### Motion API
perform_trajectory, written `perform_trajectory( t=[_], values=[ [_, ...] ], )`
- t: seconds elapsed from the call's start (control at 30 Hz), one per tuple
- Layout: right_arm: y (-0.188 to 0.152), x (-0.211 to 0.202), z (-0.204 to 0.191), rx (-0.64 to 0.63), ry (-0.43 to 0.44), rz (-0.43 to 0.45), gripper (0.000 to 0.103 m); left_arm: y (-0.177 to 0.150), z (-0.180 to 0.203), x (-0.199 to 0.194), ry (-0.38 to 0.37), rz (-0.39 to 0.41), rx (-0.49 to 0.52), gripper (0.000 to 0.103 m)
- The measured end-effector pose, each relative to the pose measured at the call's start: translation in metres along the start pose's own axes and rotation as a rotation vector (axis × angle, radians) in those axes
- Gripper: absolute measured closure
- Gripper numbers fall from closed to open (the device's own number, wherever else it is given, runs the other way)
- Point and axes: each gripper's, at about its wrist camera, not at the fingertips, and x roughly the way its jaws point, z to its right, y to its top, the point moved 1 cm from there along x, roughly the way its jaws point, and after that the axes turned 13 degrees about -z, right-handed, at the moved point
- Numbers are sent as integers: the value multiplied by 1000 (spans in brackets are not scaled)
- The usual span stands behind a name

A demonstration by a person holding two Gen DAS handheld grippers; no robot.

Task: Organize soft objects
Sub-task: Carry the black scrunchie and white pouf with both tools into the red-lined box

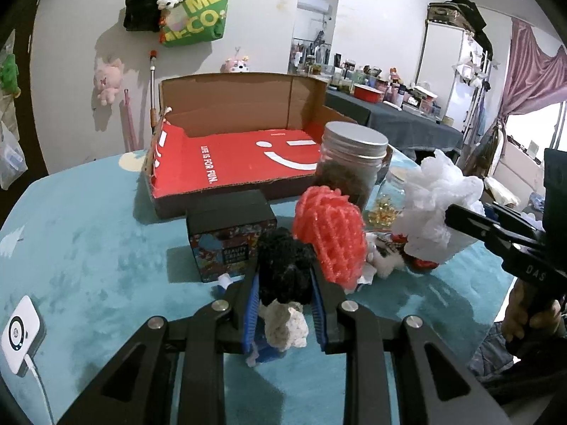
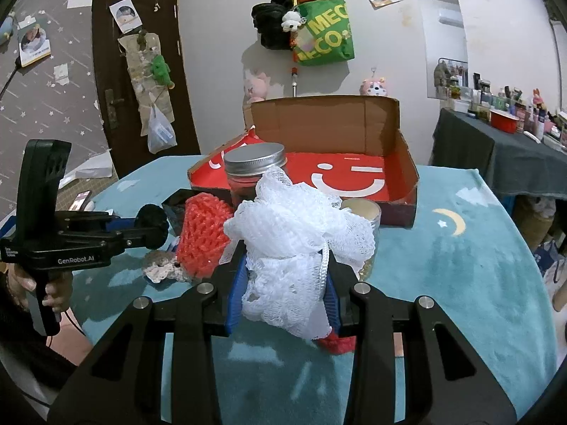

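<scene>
Jar (image 1: 352, 161) before cardboard box (image 1: 241, 120), small box (image 1: 230, 228) left of it, mesh ball (image 1: 331, 235) between.

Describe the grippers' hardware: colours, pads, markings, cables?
Both are matte black plastic linkages with silver pivot pins and blue ribbed pads. The left gripper has a pistol handle, a tall slotted upright, white "GenRobot.AI" lettering and a thin dark cable below. The right gripper shows "DAS" embossed on its body.

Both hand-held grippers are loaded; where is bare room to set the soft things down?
Free: the red floor of the cardboard box, nothing in it; blue cloth right of the box by the moon print; cloth left of the patterned black box. Crowded: before the box, around the metal-lidded jar and red mesh ball.
</scene>
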Motion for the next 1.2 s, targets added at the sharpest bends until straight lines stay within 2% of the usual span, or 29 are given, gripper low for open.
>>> perform_trajectory(
  t=[0.13, 0.33, 0.53, 0.7, 0.83, 0.93, 1.2],
  values=[
    [1, -5, 1, 1, -6, 16, 68, 2, 0, -8, 7, 29, 7, 76],
    [15, -17, 7, 1, -14, 59, 68, 25, -3, -21, 18, 72, 46, 76],
    [56, -26, 15, -75, -49, 98, 68, 74, -11, -26, 22, 89, 116, 76],
    [107, -15, 26, -128, -54, 72, 68, 122, -18, -12, 41, 52, 176, 76],
    [150, 13, 39, -138, -53, 7, 68, 160, -25, 10, 32, -3, 191, 76],
    [182, 44, 48, -140, -71, -57, 68, 191, -28, 35, 84, -53, 209, 75],
    [241, 157, 79, -121, -150, -256, 68, 251, -45, 124, 129, -209, 203, 75]
  ],
)
